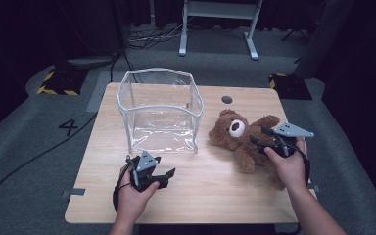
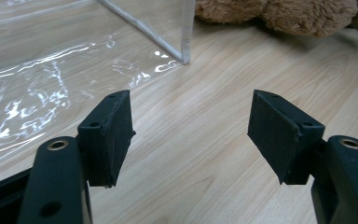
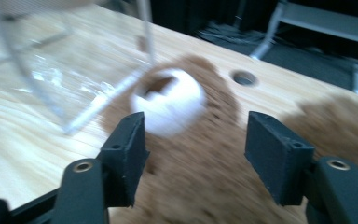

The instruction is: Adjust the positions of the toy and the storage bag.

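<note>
High view, clear bin [image 1: 159, 110] empty, teddy bear [image 1: 242, 134] beside it

The plush teddy bear [image 1: 242, 137] is warm brown all over, with a white muzzle carrying a brown nose patch. The soft see-through plastic box [image 1: 159, 110] is colourless, edged with pale whitish-grey seams, and its floor shows white glints. The wooden table [image 1: 205, 196] is light beige with fine, slightly darker grain lines and 1 small dark grey round hole. The left gripper [image 1: 166, 175] and right gripper [image 1: 259, 136] are matt black, each topped by a grey plate with 3 corners. The carpet is grey, marked with a black numeral 4 [image 1: 69, 127], and 2 black floor plates [image 1: 61, 81] carry yellow-and-black hazard stripes.
</note>
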`<state>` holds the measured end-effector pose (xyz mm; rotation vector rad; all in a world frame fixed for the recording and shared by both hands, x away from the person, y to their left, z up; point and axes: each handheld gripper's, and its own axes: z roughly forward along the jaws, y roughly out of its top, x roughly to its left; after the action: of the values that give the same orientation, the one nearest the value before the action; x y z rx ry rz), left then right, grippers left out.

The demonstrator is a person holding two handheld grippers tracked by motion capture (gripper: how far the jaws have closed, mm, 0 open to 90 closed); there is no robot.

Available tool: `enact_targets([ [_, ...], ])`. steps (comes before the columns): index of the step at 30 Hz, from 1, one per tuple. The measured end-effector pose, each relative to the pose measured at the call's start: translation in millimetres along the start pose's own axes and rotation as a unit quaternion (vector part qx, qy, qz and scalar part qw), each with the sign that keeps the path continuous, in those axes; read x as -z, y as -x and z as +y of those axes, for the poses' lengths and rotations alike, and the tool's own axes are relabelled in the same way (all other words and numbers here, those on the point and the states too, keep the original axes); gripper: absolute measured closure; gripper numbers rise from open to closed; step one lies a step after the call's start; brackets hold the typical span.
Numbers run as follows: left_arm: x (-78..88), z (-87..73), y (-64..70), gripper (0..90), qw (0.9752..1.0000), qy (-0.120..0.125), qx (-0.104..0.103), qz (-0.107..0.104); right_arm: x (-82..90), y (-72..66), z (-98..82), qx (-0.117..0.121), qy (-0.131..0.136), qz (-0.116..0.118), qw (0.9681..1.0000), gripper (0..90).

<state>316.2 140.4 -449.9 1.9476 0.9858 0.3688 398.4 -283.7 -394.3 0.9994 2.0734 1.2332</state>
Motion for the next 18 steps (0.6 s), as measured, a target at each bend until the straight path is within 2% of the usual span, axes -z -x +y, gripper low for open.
enact_targets([
  [4, 10.3, -3.9, -5.2, 31.2, 0.9998, 0.006, 0.013, 0.015, -6.1, -20.4, 13.8, 0.016, 0.016, 0.049, 0.9985, 45.1],
  [6, 15.5, -6.6, -8.0, 31.2, 0.9996, 0.008, 0.015, 0.022, -13.1, -30.6, 19.3, 0.019, 0.019, 0.083, 0.9962, 47.7],
  [8, 21.0, -9.3, -10.1, 31.2, 0.9994, 0.008, 0.019, 0.029, -22.3, -39.8, 24.1, 0.030, 0.021, 0.106, 0.9937, 52.4],
  [13, 32.9, -16.1, -13.4, 31.1, 0.9986, 0.010, 0.027, 0.044, -52.1, -60.5, 30.8, 0.034, 0.004, 0.146, 0.9887, 55.7],
  [18, 40.8, -22.4, -16.7, 30.8, 0.9977, 0.012, 0.035, 0.057, -79.4, -79.3, 31.1, 0.031, -0.011, 0.173, 0.9844, 54.0],
])
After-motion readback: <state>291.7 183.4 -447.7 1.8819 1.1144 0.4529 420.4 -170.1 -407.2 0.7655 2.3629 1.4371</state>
